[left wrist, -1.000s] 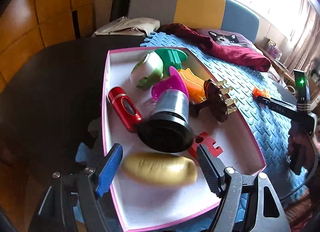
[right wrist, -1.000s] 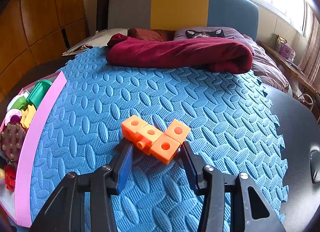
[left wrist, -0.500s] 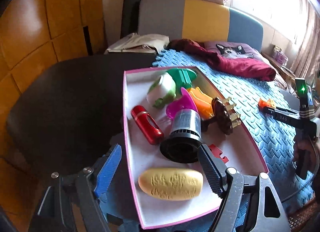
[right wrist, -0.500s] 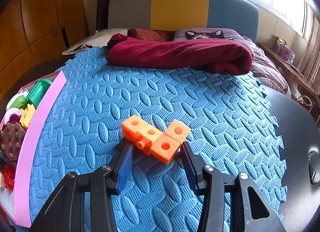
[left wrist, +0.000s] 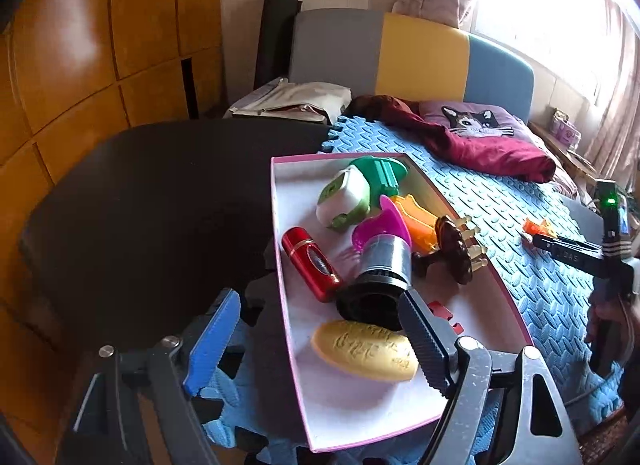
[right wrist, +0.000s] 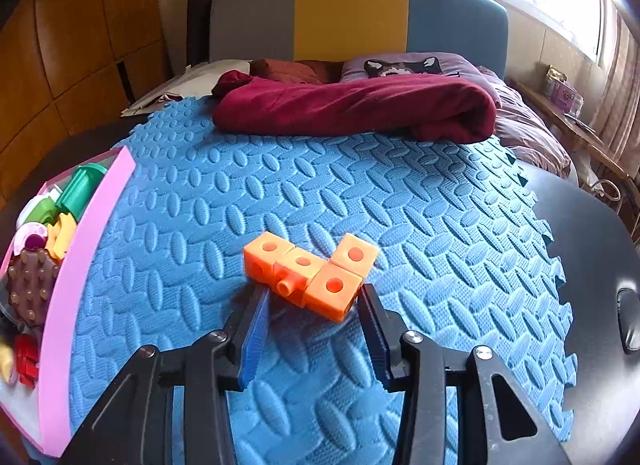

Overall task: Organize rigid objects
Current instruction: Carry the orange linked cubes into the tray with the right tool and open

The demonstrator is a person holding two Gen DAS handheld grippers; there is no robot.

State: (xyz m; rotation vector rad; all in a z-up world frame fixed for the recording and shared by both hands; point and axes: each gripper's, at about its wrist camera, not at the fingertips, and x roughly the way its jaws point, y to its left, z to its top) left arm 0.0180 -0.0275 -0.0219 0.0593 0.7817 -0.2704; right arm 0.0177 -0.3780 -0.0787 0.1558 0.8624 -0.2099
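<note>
Orange linked cubes (right wrist: 310, 275) lay on our blue foam mat (right wrist: 400, 193), between the right gripper's (right wrist: 316, 307) narrowed fingers, contact unclear. Our left gripper (left wrist: 316, 321), jaws just widening, hung empty over the pink-rimmed box (left wrist: 280, 265).

Dark bench (left wrist: 152, 201) carrying a blue foam mat (right wrist: 400, 225). On the mat: pink-rimmed tray (left wrist: 276, 225), orange block cluster (right wrist: 312, 273), maroon cloth (right wrist: 360, 105), possibly resting partly on bedding behind.
</note>
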